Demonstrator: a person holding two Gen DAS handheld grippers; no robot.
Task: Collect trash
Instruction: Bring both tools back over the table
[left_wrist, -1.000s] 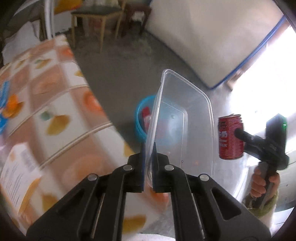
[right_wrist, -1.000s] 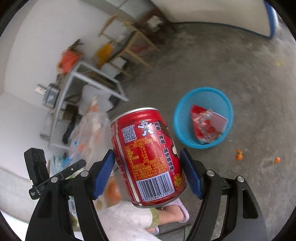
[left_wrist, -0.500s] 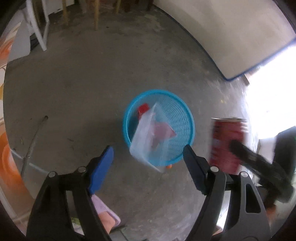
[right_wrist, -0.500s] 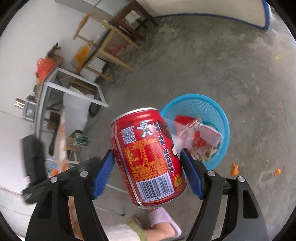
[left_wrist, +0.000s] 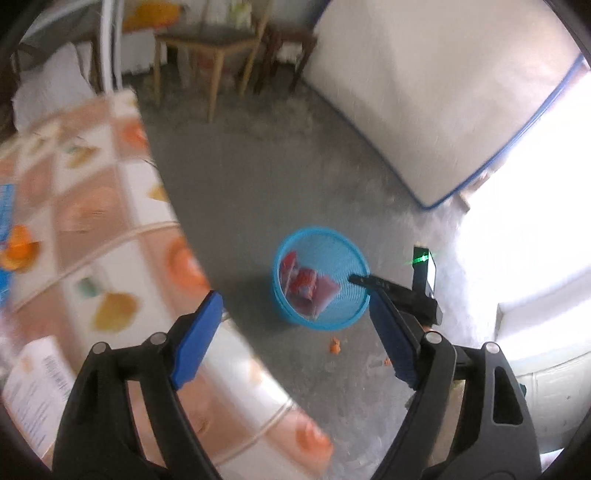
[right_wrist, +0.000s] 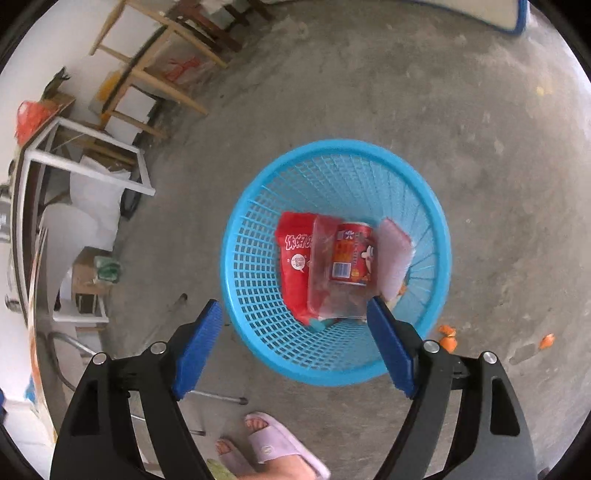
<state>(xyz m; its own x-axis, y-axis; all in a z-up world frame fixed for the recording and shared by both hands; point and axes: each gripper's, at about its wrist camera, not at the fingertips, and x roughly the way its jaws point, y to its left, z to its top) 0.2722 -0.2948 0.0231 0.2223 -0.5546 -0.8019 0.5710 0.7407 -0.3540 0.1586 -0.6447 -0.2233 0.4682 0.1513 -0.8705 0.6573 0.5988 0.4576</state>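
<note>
Red can (right_wrist: 351, 254) now lies in the blue basket (right_wrist: 258, 295) just ahead of your right tool (right_wrist: 295, 332), beside the clear box (right_wrist: 325, 295) your left tool (left_wrist: 295, 332) dropped. Both tools have just opened and stand apart, empty. Next, go back to the table (left_wrist: 110, 221) for more trash.

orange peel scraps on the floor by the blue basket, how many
2 in the right wrist view: one orange peel scrap just right of the blue basket, another scrap farther right. The basket may hide more.
</note>
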